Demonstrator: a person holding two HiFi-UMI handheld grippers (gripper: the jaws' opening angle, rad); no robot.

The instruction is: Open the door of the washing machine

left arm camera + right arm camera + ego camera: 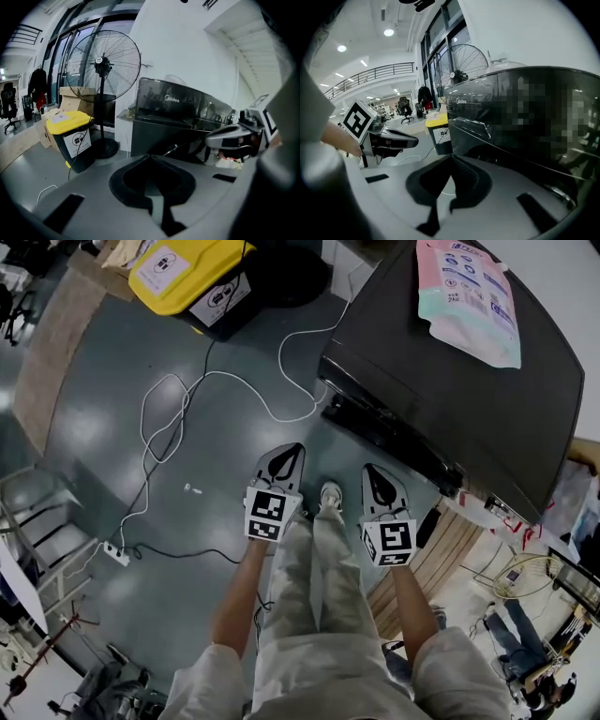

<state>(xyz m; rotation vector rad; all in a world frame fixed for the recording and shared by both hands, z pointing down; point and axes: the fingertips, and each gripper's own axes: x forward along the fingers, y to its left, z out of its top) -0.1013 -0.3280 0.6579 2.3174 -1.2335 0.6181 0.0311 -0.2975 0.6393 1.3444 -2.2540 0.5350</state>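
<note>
Left gripper point(293, 448) and right gripper point(371, 469) both pressed together, empty, near washing machine point(487, 399) front edge, open floor point(84, 437) at left, crossed by white cable point(246, 382)

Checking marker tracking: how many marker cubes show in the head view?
2. One marker cube on the left tongs; the other on the right tongs, nearer the washing machine. None seem hidden.

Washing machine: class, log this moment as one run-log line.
left gripper: shut, empty | right gripper: shut, empty | washer: closed, untouched | pouch: on washer
</note>
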